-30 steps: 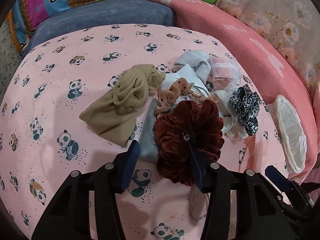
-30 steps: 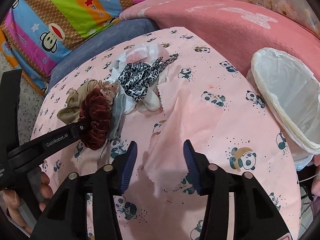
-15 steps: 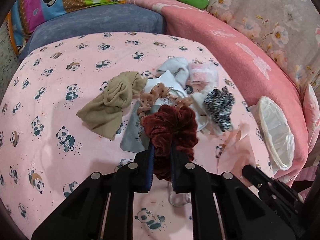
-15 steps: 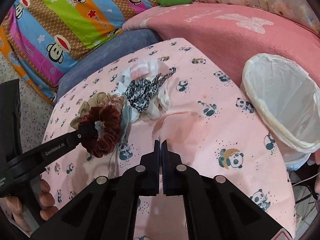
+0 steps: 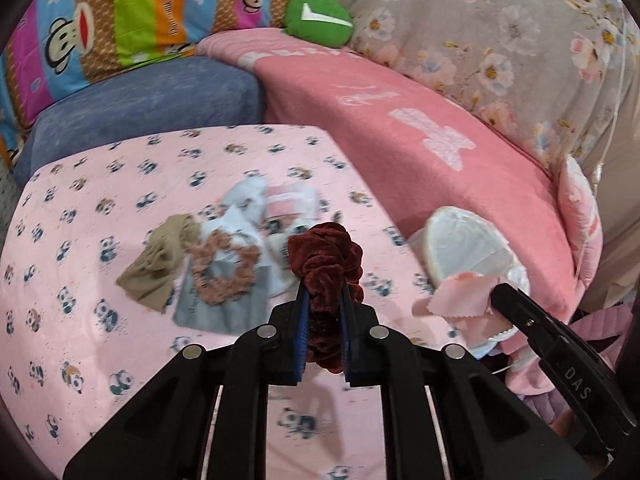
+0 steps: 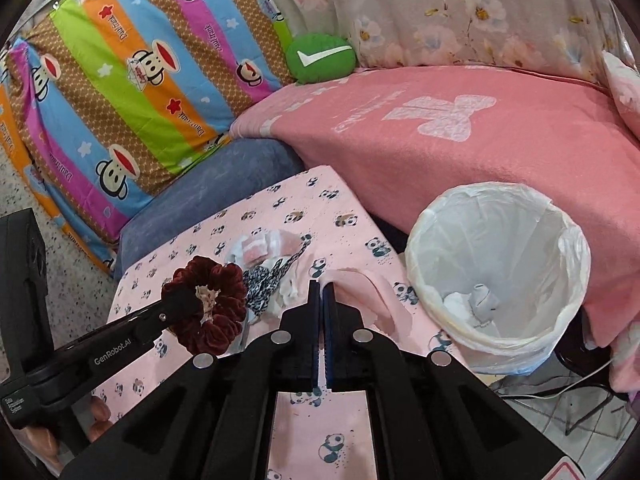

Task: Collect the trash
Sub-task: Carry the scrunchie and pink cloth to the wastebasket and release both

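- Up off the panda-print sheet (image 5: 120, 344), the left gripper (image 5: 323, 308) has its blue-lined jaws pinched onto a dark red velvet scrunchie (image 5: 326, 258); the jaws are nearly together, kept apart only by the bunched fabric between them.
- From the left wrist view the scrunchie stands edge-on, its long axis running forward along the fingers, with the free loop bulging past the tips toward the back of the bed.
- From the right wrist view the same scrunchie (image 6: 210, 308) shows its open ring face-on, gripped at its left rim, hanging above the pile of small items.
- Meanwhile the right gripper (image 6: 321, 296) is pressed fully together on a pink cloth scrap (image 6: 360, 284); the scrap drapes out to the right of the tips, its pinked edge trailing down toward the sheet.
- In the left wrist view that scrap (image 5: 460, 294) hangs just in front of the white-lined trash bin (image 5: 464, 240).
- The bin (image 6: 500, 332) stands off the right edge of the sheet, beside the pink blanket (image 6: 480, 152), with a few pale crumpled items at its bottom.
- Left on the sheet are a tan headband (image 5: 160, 260), a peach scrunchie (image 5: 224, 272) lying on a grey pouch (image 5: 224, 308), and a leopard-print scrunchie (image 6: 266, 284).
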The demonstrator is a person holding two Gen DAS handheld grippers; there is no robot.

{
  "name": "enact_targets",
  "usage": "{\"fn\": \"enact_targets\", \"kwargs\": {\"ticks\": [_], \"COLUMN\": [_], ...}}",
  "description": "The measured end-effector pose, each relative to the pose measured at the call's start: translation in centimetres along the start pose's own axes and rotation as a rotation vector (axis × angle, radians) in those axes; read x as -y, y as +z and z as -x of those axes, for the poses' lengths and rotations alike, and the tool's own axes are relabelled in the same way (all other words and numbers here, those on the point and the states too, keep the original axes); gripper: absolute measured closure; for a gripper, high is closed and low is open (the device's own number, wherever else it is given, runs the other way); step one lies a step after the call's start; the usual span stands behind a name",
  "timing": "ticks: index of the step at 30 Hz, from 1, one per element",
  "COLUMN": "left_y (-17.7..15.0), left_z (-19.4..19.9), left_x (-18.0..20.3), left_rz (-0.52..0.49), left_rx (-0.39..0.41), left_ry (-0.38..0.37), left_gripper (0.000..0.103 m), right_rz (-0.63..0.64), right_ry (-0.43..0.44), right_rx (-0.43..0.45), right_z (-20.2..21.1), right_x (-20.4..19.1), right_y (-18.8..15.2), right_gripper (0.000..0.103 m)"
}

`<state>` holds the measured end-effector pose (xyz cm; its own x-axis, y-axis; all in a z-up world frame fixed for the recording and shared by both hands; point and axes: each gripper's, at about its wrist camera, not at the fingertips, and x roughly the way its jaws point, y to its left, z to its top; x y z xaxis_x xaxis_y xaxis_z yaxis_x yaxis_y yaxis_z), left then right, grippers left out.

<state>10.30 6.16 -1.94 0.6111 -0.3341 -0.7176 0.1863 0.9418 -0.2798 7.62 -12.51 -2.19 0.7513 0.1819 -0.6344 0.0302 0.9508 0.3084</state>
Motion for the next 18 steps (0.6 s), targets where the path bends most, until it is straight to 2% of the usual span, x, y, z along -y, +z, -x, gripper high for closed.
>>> {"fn": "enact_targets", "kwargs": {"ticks": [9, 18], "left_y": [1.5, 1.9], "left_z": [-1.7, -4.8], "left_x": [7.1, 14.0], "left_rz": [-0.120, -0.247], "left_rx": [0.000, -0.031], "left_ry": [-0.083, -0.165], "left_gripper": [0.090, 0.090], "right_rz": [-0.087, -0.171], "right_ry": [-0.075, -0.127], "right_rx": [0.078, 0.100], "right_z": [3.1, 3.7], "right_x": [6.4, 12.3], "right_y": [2.2, 2.7], "right_gripper": [0.100, 0.100]}}
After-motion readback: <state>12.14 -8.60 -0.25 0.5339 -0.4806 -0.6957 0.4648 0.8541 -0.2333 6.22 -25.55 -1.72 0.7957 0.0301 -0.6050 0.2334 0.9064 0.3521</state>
